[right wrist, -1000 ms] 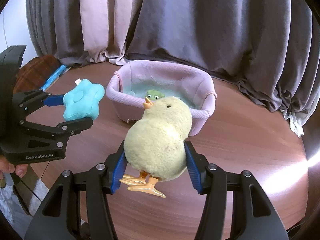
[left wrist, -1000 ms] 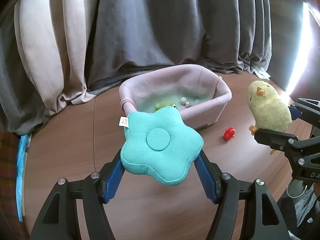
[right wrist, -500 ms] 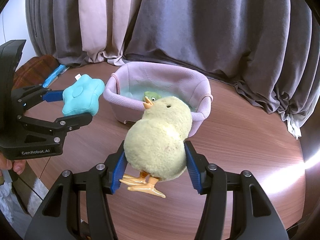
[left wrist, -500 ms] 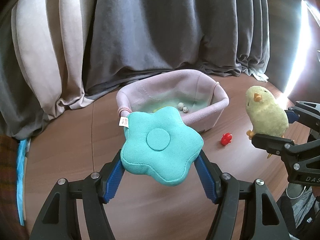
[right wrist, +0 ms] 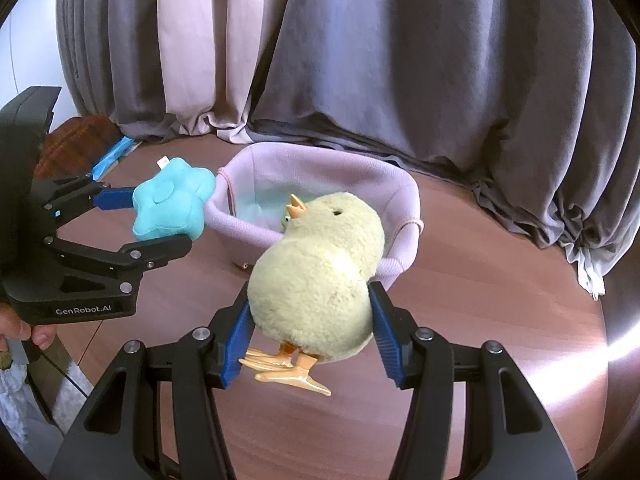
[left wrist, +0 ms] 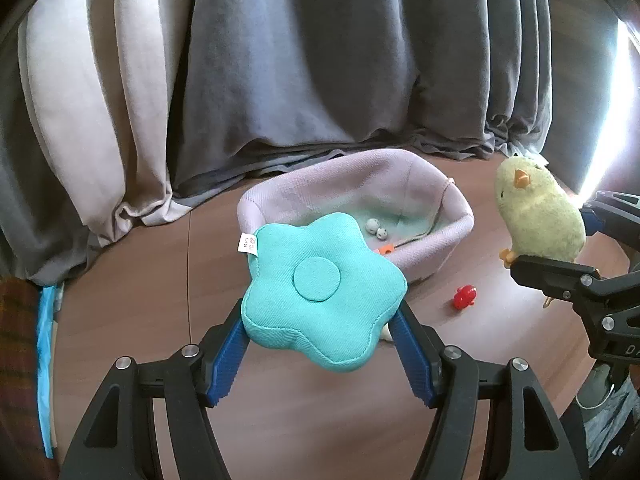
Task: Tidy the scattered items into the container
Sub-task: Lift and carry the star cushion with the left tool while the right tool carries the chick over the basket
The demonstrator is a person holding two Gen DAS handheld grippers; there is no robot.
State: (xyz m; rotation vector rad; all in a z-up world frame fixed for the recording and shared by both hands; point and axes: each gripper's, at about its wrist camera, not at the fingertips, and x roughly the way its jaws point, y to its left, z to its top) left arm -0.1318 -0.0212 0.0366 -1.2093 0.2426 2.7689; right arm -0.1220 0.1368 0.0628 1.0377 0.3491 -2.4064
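The left gripper (left wrist: 322, 334) has its blue fingers (left wrist: 228, 350) clamped on a teal star cushion (left wrist: 324, 294), which is lifted off the bench (left wrist: 132, 280). The cushion's flat face with the round patch is turned toward the camera, and its white tag points up and left. In the right wrist view this cushion (right wrist: 172, 204) hangs just beside the near-left rim of the pink basket (right wrist: 372, 184), outside it.

The right gripper (right wrist: 312, 326) has its fingers (right wrist: 384, 330) pressed into the sides of a yellow plush chick (right wrist: 320, 276). The chick stands upright with its long axis vertical, orange feet hanging below, beak aimed up and away toward the basket, near its front wall.

The left wrist view alone shows a small red toy (left wrist: 464, 296) on the bench beside the basket (left wrist: 456, 224), two pale round beads (left wrist: 376, 228) on the basket's mint lining and an orange bit at its near wall. A pale scrap peeks from under the cushion; what it is cannot be told. The right wrist view alone shows a green object (right wrist: 285, 220) inside the basket, mostly hidden by the chick, and a hand (right wrist: 24, 330) holding the left gripper. Grey and beige curtains (right wrist: 400, 60) hang behind.
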